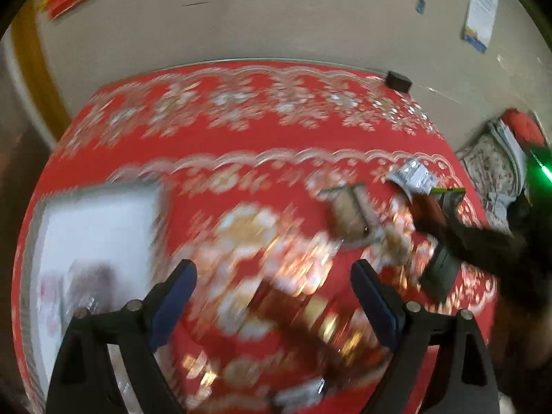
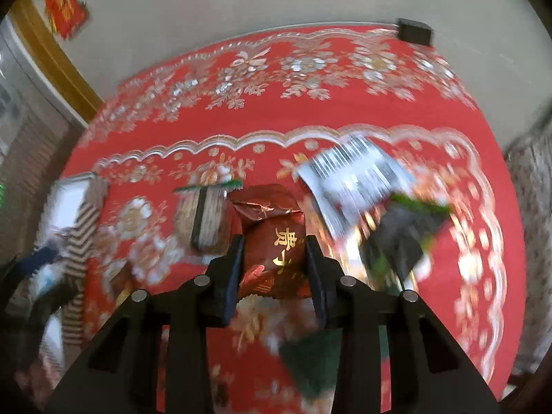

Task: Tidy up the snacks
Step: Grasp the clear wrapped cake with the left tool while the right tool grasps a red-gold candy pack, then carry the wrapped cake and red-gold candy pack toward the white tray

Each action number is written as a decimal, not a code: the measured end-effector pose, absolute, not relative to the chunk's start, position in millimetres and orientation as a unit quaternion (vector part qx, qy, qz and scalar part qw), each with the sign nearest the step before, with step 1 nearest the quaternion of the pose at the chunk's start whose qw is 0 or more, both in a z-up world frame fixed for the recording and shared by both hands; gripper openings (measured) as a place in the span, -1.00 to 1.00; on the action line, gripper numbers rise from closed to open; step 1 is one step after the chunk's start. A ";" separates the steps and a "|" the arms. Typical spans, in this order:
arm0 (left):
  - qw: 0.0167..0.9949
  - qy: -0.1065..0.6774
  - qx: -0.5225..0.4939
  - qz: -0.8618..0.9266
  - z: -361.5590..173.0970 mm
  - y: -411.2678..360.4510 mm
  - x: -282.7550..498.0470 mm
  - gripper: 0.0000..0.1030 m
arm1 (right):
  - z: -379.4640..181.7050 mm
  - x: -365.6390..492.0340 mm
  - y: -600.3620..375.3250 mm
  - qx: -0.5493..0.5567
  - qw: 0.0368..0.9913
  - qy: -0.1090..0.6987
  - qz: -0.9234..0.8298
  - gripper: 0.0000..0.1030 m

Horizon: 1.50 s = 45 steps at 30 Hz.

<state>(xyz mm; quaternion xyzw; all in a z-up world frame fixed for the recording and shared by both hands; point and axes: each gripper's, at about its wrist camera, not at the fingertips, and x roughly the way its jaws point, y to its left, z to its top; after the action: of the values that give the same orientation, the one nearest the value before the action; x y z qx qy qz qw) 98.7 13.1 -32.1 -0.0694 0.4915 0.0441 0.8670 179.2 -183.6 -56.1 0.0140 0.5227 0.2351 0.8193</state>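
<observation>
The right gripper [image 2: 274,258] is clamping a dark red snack packet [image 2: 272,241] with gold characters between its fingers, holding it above the red floral cloth of the bench [image 2: 310,114]. Just left of the packet a brown snack pack [image 2: 201,217] is lying on the cloth; to the right are lying a silver-white packet [image 2: 352,179] and a dark green packet [image 2: 400,238], both blurred. The left gripper [image 1: 272,272] is hanging wide open with nothing between its fingers, and a white tray [image 1: 100,227] is sitting at its near left.
</observation>
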 end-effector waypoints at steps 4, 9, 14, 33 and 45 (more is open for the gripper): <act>0.853 0.517 -0.074 0.019 -52.9 -12.1 145.9 0.80 | -49.8 133.9 -214.0 0.033 0.823 0.520 0.225 -0.34; 0.847 0.527 -0.073 0.015 -68.4 -38.2 174.6 0.80 | -55.4 84.9 -234.8 0.034 0.818 0.532 0.214 -0.34; 0.836 0.544 -0.059 0.042 -87.9 -47.9 187.2 0.80 | -59.9 54.9 -248.0 0.025 0.812 0.538 0.224 -0.34; 0.866 0.495 -0.029 0.068 -43.0 -42.6 104.1 -0.02 | -71.5 51.4 -254.0 0.015 0.794 0.556 0.246 -0.34; 0.844 0.522 -0.056 0.104 -75.1 -4.4 -11.1 -0.02 | -79.3 47.4 -250.8 0.021 0.787 0.565 0.246 -0.34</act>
<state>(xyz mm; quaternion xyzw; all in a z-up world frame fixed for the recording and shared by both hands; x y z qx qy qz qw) -11.1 -4.4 -75.1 -0.0564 0.5224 0.1045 0.8444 47.4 -250.8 -79.3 0.0213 0.5650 0.2463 0.7872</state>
